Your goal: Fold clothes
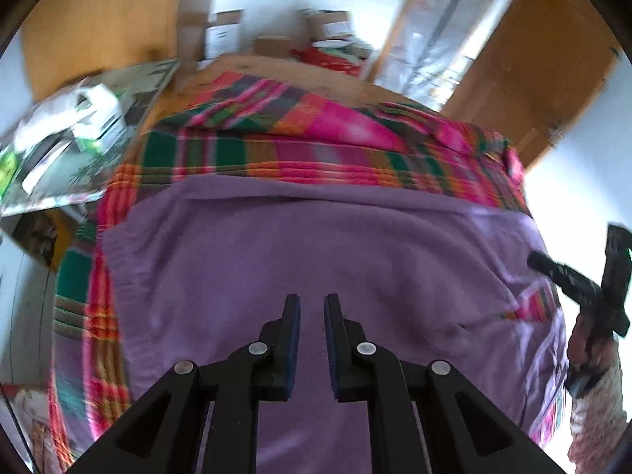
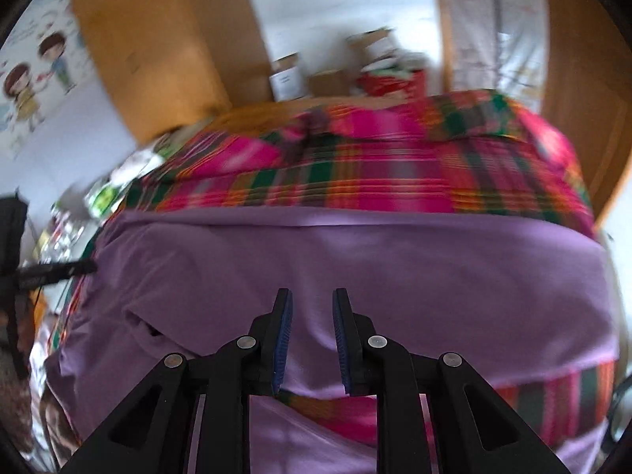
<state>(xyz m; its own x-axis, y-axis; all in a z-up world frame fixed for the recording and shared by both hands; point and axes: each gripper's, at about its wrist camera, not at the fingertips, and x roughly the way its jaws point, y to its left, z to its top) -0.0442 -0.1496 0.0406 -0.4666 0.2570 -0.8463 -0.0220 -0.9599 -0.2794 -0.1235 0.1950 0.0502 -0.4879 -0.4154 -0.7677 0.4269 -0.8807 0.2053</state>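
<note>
purple cloth [image 1: 316, 245] lies just ahead, long side crosswise | left claw [image 1: 312, 300] and right claw [image 2: 312, 294] both narrow-gapped, holding nothing, equally near

Soft matt purple knit cloth garment [image 1: 316, 245], woven plaid pink-green blanket [image 1: 300, 150], matt black plastic left gripper [image 1: 312, 304] with dull metal rivets, smooth orange-brown wooden cupboard [image 2: 158, 47]

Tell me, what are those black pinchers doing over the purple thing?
A person is folding clothes with a pincher tool in each hand. A purple garment lies spread on a bright plaid blanket. The left gripper and the right gripper both hang just above the purple cloth with their jaws apart, holding nothing. The pictures are blurry, so the tools seem to be moving.
</note>
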